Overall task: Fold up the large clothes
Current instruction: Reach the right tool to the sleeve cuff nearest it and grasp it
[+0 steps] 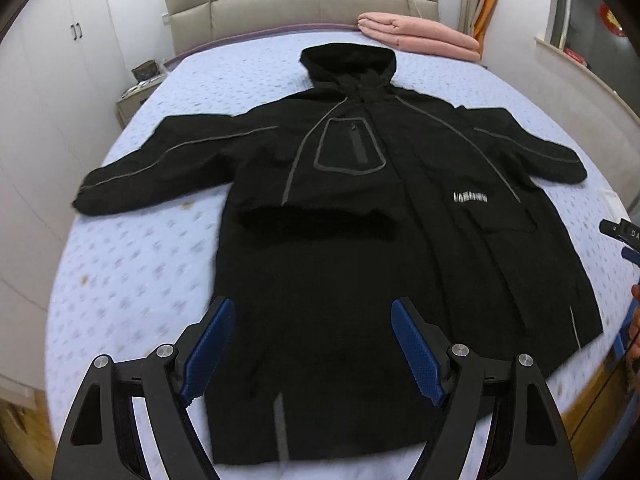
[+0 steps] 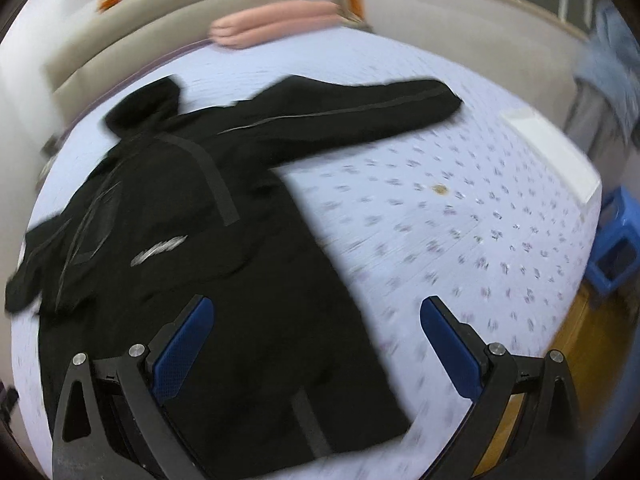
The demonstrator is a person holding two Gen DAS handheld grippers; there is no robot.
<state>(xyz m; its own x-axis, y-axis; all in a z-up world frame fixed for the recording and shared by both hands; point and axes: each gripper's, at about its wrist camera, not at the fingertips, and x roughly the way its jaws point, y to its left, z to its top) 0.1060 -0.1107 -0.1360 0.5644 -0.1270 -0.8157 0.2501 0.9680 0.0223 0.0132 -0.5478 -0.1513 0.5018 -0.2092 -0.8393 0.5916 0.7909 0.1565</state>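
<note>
On the bed (image 1: 132,264) I see the black coat (image 1: 328,248) spread flat | left gripper (image 1: 314,316) wide, empty | right gripper (image 2: 316,316) wide, empty

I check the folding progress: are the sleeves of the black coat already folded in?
No, both sleeves of the black coat lie spread out sideways on the bed.

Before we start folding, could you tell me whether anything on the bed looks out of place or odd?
Mostly tidy: the black hooded jacket lies flat, front up, sleeves spread. Two small brownish stains mark the bedspread, one near the jacket's sleeve, another on the other side. A folded pink blanket sits by the headboard. Both tools are open.
</note>
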